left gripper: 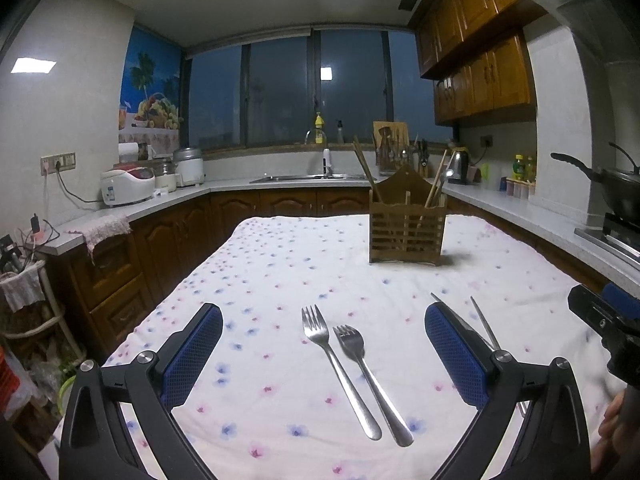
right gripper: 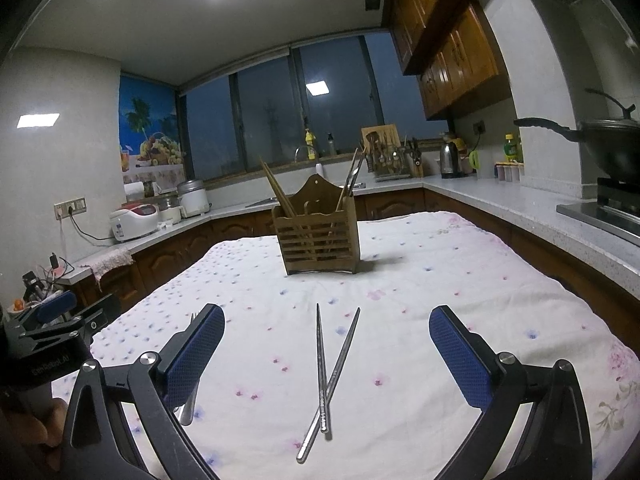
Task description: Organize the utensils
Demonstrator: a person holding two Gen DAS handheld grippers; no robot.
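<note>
Jaws on both grippers spread wide, nothing between them. Left gripper [left gripper: 323, 354] hovers low over the table's floral cloth [left gripper: 280, 264], w/ two steel forks lying flat in the gap between its blue pads [left gripper: 192, 354]: larger fork [left gripper: 334, 364] and smaller fork [left gripper: 368, 380] just beside it, side by side, tines pointing toward the wooden utensil holder [left gripper: 407, 222], handles toward the camera. Right gripper [right gripper: 326, 356] likewise released, over a pair of metal chopsticks [right gripper: 326, 376] lying on the cloth, crossed near their handle ends, tips fanning out toward the holder. In the left wrist view the chopsticks sit on the right of the forks, partly hidden behind the right-side pad. Holder stands upright on the cloth, well beyond forks & chopsticks, slatted front, w/ wooden chopsticks [right gripper: 276, 190] leaning out on its left side and more sticks plus a metal utensil on its right; exact compartments can't be told. A hand [right gripper: 36, 420] grips the left gripper's handle at the lower left edge of the right wrist view. Behind the holder: counter w/ sink [left gripper: 296, 178], kettle [right gripper: 450, 158], rice cooker [left gripper: 126, 190]; wok [right gripper: 600, 136] on the stove far right.
</note>
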